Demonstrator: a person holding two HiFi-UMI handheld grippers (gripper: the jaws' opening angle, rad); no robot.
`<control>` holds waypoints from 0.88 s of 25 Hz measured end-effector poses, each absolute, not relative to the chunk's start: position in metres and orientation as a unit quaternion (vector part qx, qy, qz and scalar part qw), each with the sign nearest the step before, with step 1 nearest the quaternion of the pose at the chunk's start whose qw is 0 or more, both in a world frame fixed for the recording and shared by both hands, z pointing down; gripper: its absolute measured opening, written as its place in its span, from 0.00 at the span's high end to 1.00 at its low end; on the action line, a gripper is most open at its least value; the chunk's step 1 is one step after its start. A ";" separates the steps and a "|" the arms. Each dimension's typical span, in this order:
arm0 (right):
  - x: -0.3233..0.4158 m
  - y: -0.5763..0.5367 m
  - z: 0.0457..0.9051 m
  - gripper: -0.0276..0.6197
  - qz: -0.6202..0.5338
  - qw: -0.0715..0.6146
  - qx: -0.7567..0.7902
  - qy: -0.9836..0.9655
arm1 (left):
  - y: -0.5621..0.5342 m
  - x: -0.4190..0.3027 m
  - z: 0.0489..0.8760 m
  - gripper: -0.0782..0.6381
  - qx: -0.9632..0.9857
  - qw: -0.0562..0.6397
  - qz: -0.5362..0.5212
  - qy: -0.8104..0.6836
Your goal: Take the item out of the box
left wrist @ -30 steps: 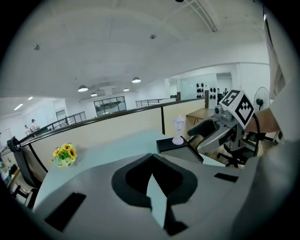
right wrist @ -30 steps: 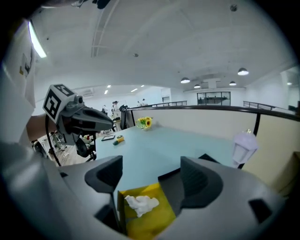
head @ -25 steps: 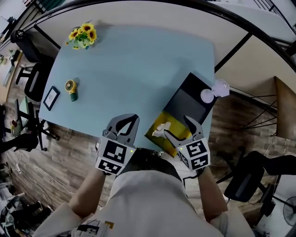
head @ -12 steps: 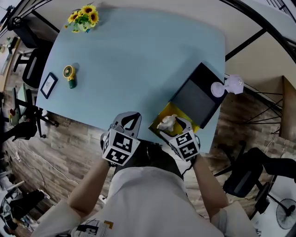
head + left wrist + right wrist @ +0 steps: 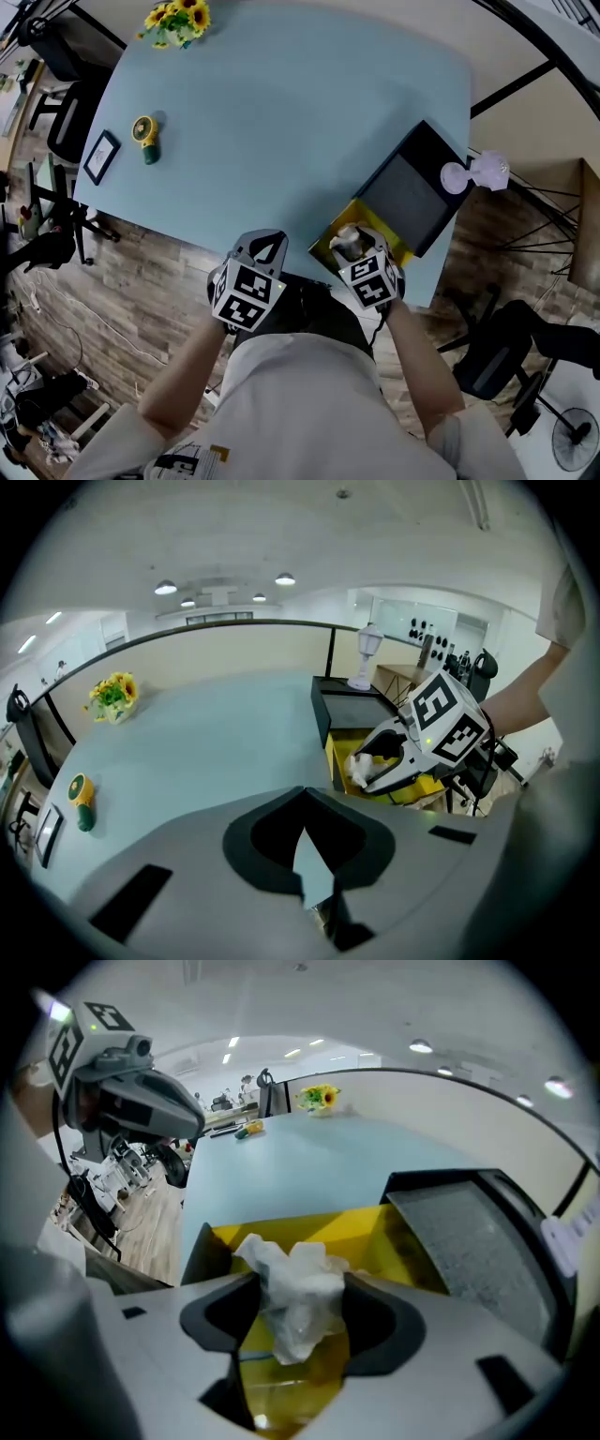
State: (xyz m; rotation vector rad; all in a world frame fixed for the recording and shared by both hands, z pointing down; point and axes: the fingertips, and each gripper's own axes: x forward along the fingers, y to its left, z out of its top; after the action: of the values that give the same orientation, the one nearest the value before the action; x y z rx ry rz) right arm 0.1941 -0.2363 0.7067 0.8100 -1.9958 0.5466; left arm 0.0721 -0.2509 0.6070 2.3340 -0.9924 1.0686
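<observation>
A yellow box (image 5: 405, 251) with its black lid (image 5: 412, 192) swung back lies at the light-blue table's (image 5: 281, 112) near right edge. A crumpled white item (image 5: 347, 234) sits inside it. My right gripper (image 5: 350, 244) reaches into the box, and its jaws are closing with the white item (image 5: 295, 1297) between them, touching both sides. In the right gripper view the yellow box wall (image 5: 309, 1227) and the lid (image 5: 469, 1232) lie just beyond. My left gripper (image 5: 261, 249) hovers over the near table edge, left of the box, shut and holding nothing.
A sunflower bunch (image 5: 178, 17) stands at the far left corner. A small yellow and green object (image 5: 144, 133) and a little picture frame (image 5: 100, 157) sit near the left edge. A pale lamp-like object (image 5: 478, 173) stands beyond the lid. Chairs stand on the wooden floor around.
My right gripper has moved down and forward over the box, and its jaws have narrowed around the white item. The left gripper has stayed almost in place.
</observation>
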 end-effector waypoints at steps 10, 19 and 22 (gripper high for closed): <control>0.191 -0.248 0.669 0.71 0.267 0.388 0.345 -0.812 | -0.262 0.069 0.589 0.88 0.839 0.178 0.367 -0.361; 0.195 -0.275 0.577 0.72 0.242 0.306 0.394 -0.832 | -0.288 0.065 0.547 0.88 0.851 0.141 0.338 -0.377; 0.196 -0.289 0.532 0.72 0.220 0.264 0.415 -0.843 | -0.297 0.062 0.523 0.88 0.856 0.120 0.327 -0.381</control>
State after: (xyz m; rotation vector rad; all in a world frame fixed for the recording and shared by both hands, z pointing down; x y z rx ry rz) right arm 0.1962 -0.2890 0.5320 1.1204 -2.2772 0.5934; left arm 0.0621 -0.2973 0.5228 2.5026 -1.1143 0.9545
